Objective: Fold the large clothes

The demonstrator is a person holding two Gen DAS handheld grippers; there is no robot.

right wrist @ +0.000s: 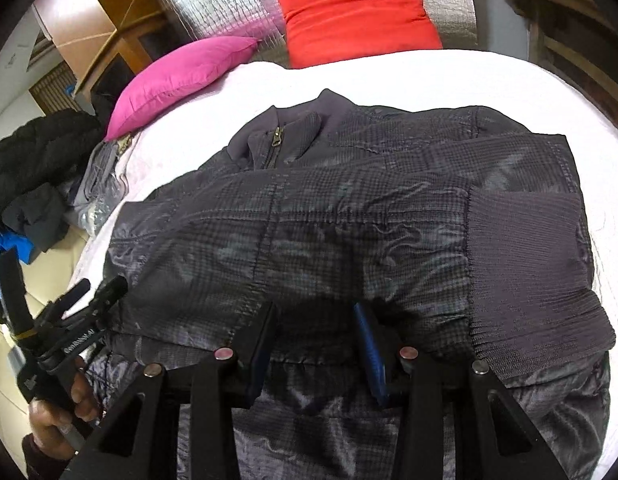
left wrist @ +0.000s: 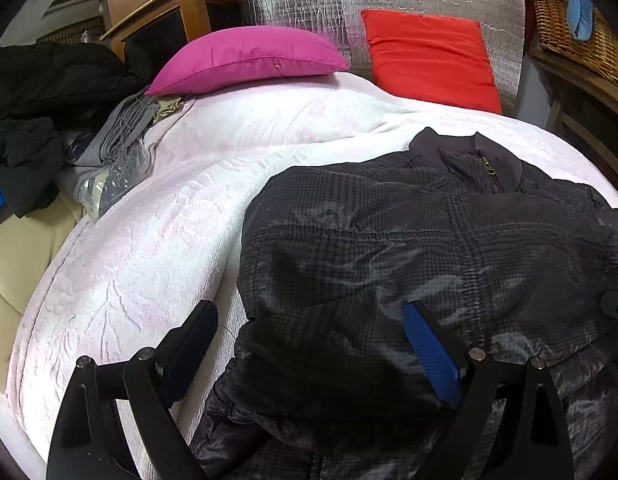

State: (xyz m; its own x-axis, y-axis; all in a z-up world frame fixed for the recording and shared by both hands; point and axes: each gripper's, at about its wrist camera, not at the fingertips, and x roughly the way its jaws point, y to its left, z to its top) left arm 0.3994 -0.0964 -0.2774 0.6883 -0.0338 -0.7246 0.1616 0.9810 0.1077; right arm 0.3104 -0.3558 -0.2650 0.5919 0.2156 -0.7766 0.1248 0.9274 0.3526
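A dark grey checked padded jacket (left wrist: pixel 429 240) (right wrist: pixel 349 220) lies front up on the white bedspread (left wrist: pixel 169 220) (right wrist: pixel 429 76), zip and collar at the far side. One sleeve is folded across its chest, with the ribbed cuff (right wrist: pixel 525 264) at the right. My left gripper (left wrist: pixel 309 310) stands open at the jacket's near left edge, one finger over the bedspread and the blue-padded one over the jacket. My right gripper (right wrist: pixel 313 308) is at the jacket's near hem, where a thick bulge of fabric fills the gap between its pads. A hand holds the left gripper (right wrist: pixel 101 288) at the lower left of the right wrist view.
A pink pillow (left wrist: pixel 249 60) (right wrist: pixel 177 76) and a red pillow (left wrist: pixel 429 56) (right wrist: pixel 357 12) rest at the head of the bed against silver foil sheeting. Dark clothes (left wrist: pixel 41 120) (right wrist: pixel 33 168) are piled at the left. A wicker basket (left wrist: pixel 577 36) sits on wooden furniture at the right.
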